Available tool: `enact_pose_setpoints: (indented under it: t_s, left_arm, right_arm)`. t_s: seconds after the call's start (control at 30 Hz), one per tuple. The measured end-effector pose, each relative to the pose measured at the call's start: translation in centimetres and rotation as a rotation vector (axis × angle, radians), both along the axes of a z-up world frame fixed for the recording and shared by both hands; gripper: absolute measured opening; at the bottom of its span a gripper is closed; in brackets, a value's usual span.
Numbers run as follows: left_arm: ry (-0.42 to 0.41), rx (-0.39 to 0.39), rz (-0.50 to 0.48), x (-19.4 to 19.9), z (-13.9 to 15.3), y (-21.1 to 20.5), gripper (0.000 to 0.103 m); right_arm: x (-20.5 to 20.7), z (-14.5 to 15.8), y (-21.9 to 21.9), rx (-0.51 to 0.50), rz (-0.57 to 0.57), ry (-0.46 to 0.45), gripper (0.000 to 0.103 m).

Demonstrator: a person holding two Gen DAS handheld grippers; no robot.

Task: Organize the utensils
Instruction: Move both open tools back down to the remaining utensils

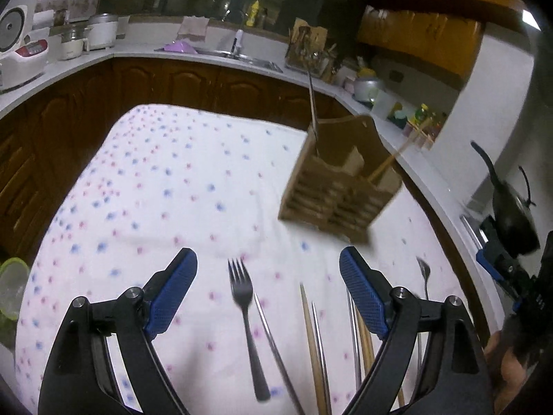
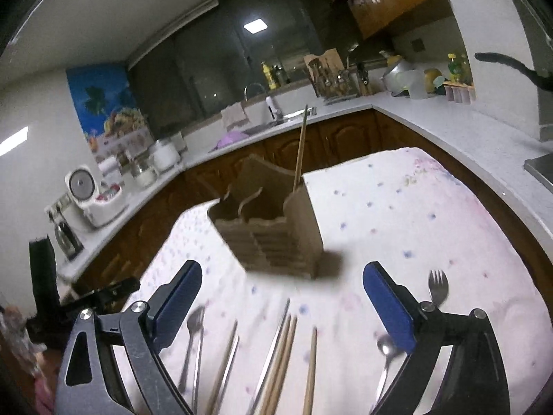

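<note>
A wooden utensil holder [image 1: 340, 186] stands on the floral tablecloth [image 1: 172, 190], with a metal chopstick [image 1: 312, 110] and a wooden one [image 1: 390, 160] standing in it. It also shows in the right wrist view [image 2: 276, 231], with one wooden chopstick [image 2: 300, 148] upright. My left gripper [image 1: 268, 266] is open and empty above a dark fork [image 1: 247, 325], metal chopsticks [image 1: 276, 352] and wooden chopsticks [image 1: 312, 349]. A spoon [image 1: 424, 280] lies to the right. My right gripper [image 2: 281, 280] is open and empty above wooden chopsticks [image 2: 283, 363], metal chopsticks [image 2: 228, 363], a spoon [image 2: 385, 363] and a fork [image 2: 438, 290].
Brown cabinets and a white counter [image 1: 86, 58] curve around the table, with a rice cooker [image 1: 17, 55], a sink [image 1: 242, 57] and a dark pan [image 1: 511, 207]. A green-rimmed container [image 1: 12, 287] sits at the table's left edge. The other gripper [image 1: 501, 269] shows at the right.
</note>
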State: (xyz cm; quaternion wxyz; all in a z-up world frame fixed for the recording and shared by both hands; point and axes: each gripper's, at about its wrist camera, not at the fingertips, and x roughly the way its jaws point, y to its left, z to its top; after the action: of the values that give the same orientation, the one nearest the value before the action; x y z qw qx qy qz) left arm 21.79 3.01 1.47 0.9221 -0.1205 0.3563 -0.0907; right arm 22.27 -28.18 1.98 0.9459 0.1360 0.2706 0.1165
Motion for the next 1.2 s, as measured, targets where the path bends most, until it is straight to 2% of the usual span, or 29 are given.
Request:
enact_pose_setpoints:
  t_s: [0.13, 0.4, 1.0, 1.03, 1.13, 1.2]
  left_arm:
    - [0.007, 0.012, -0.005, -2.1, -0.8, -0.3, 0.086]
    - [0.048, 0.07, -0.035, -4.2, -2.9, -1.3, 0.086]
    - [0.098, 0.099, -0.07, -3.3, -4.1, -2.7, 0.086]
    - [0.1, 0.099, -0.074, -3.0, -4.1, -2.8, 0.086]
    - [0.116, 0.095, -0.088, -2.0, -4.3, -3.3, 0.078]
    - [0.128, 0.101, -0.097, -1.3, -4.5, -3.7, 0.074]
  right_arm:
    - [-2.2, -1.4, 0.9, -0.051, 0.022, 0.027, 0.096]
    - [-4.3, -4.3, 0.9, -0.069, 0.016, 0.088, 0.096]
    - [-3.9, -5.5, 1.2, -0.102, 0.018, 0.126, 0.095]
    - [-3.6, -5.7, 1.2, -0.096, 0.022, 0.132, 0.092]
    - [-2.6, -6.1, 1.3, -0.109, 0.023, 0.157, 0.075]
    - [-1.8, -6.4, 1.4, -0.102, 0.029, 0.178, 0.07]
